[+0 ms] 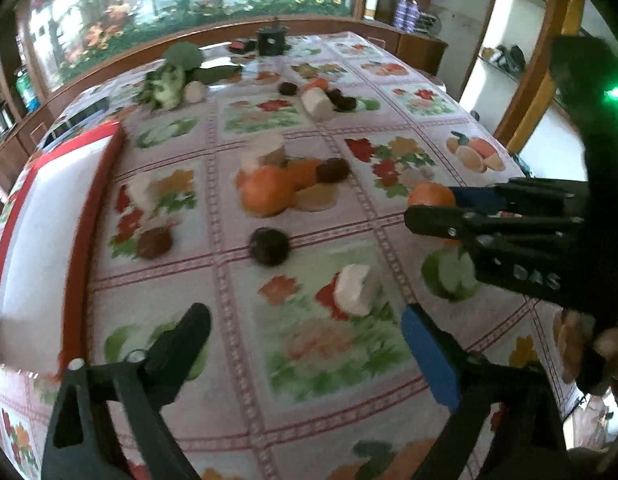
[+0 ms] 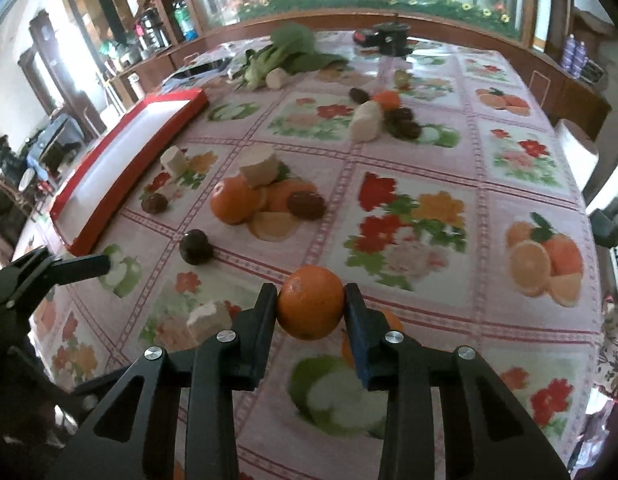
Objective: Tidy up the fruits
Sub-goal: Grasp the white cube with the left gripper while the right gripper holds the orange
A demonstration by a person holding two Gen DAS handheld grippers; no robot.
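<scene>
black fingers of the right gripper (image 2: 311, 312) fill the bottom of the right wrist view, clamped on an orange (image 2: 310, 307), one pad on each flank, the fruit lifted clear of the flowered tablecloth (image 2: 449, 184).

largest thing on the table is the red-rimmed white tray (image 2: 121, 168), lying up and to the left of the held orange, its long axis running away from the camera along the left edge of the cloth. i judge that to be where the fruit is meant to go, so the coming move is a carry leftward and forward across the cloth. the left gripper (image 1: 305, 344) sits between the held orange and the tray; its jaws stand wide apart with nothing between them (only printed cloth and a pale cut chunk (image 1: 357, 290) beyond the tips). it is the nearer hand to the tray, whose rim (image 1: 101, 216) lies just to its left in its own view.

next in size, a heap in mid-table: a second orange (image 2: 235, 200) with pale and orange slices against it and a dark round fruit (image 2: 307, 204) on the right. smaller again, a lone dark fruit (image 2: 196, 246) lies between the heap and the grippers, and another (image 2: 154, 203) near the tray's rim. these lie on or near the straight path to the tray, so the carry likely wants height.
</scene>
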